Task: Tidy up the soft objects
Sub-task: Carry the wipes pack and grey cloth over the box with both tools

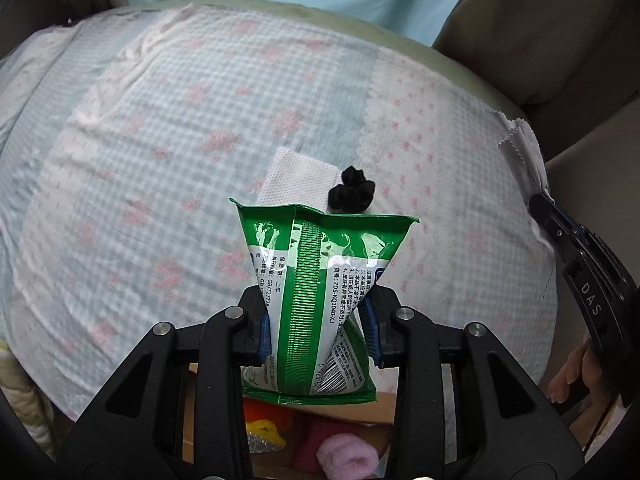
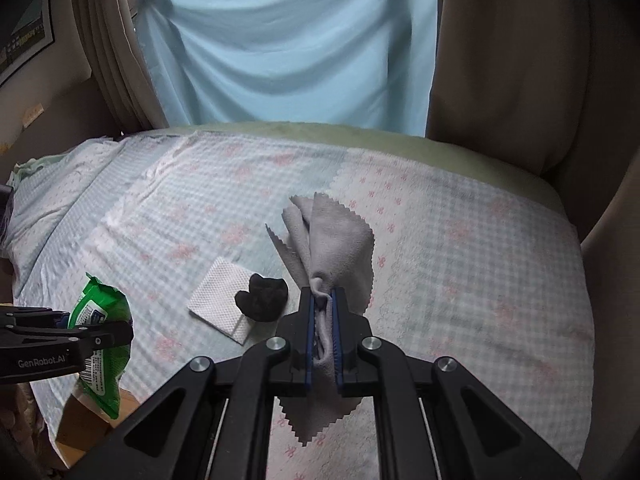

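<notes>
The left claw [image 1: 318, 320] pinches a green wet-wipe pack [image 1: 320, 300] at its middle, held above the gingham bedsheet [image 1: 160, 160]; below it sits a cardboard box [image 1: 380, 412] holding a pink pompom [image 1: 348, 460]; the right claw [image 2: 323, 336] is clamped on a grey zigzag-edged cloth [image 2: 336, 248], lifted off the bed; a black scrunchie [image 2: 262, 298] lies touching a white folded tissue [image 2: 218, 300] on the sheet.

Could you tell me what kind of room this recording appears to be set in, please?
Most likely a bedroom: a bed with a checked floral sheet fills the view, beige curtains hang behind it, and a light blue cloth is draped over the window.
</notes>
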The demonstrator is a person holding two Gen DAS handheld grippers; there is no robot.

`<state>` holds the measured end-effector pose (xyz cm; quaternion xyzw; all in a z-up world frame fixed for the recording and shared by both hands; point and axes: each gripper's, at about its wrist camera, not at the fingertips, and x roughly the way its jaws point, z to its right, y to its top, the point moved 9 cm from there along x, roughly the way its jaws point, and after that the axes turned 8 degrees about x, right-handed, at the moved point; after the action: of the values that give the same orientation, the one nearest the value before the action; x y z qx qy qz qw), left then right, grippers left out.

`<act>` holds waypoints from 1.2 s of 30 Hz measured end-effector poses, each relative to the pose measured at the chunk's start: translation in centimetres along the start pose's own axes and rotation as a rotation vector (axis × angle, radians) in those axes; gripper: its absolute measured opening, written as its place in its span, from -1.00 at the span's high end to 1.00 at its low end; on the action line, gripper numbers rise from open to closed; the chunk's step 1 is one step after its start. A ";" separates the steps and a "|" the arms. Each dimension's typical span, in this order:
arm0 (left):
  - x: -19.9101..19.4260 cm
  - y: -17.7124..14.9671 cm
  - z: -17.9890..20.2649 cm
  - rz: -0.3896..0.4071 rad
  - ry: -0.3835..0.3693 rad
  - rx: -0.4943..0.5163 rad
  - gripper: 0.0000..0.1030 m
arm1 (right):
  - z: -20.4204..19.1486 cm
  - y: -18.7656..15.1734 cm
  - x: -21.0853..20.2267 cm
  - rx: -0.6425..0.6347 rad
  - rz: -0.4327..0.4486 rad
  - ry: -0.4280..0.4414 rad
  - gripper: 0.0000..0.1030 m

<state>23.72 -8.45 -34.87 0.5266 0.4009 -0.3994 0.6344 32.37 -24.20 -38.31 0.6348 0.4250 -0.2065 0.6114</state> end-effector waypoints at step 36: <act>-12.2 -16.4 -3.5 -0.071 -0.203 0.454 0.38 | -14.8 -14.8 -24.6 0.380 -0.021 -0.148 0.86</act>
<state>3.83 -6.07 -29.71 0.5986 0.2533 -0.5520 0.5223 3.27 -18.78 -25.49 0.7174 0.3389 -0.3355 0.5078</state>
